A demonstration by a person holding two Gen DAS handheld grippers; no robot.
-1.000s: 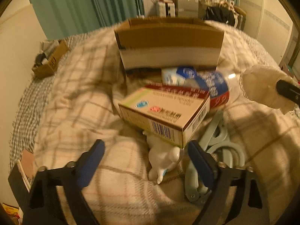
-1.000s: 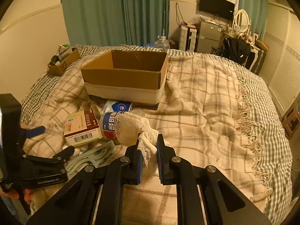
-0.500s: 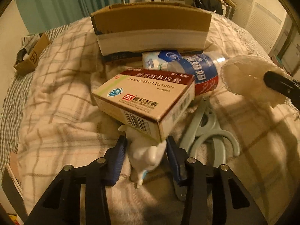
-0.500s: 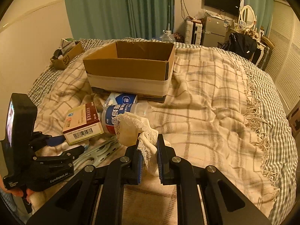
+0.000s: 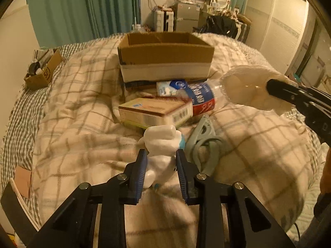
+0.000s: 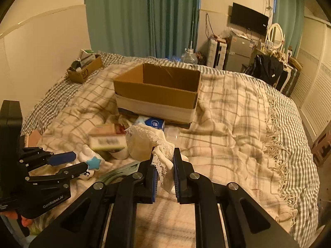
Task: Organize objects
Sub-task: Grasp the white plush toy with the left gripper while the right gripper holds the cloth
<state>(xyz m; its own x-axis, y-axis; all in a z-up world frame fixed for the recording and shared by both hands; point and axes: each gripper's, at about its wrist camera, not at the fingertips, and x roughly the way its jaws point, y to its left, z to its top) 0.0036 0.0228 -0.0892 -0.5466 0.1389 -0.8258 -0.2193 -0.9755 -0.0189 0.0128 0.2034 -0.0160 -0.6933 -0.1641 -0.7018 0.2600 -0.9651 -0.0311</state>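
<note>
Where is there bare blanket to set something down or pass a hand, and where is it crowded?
Free: the wide stretch of blanket right of the cardboard box, out to the fringe, and the patch left of the medicine box. The cardboard box looks empty as far as its inside shows. Crowded: in front of it, medicine box, bottle, tissue pack and clip sit bunched together.

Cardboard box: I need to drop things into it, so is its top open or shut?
Open. The cardboard box shows bare inner walls; its floor is hidden.
</note>
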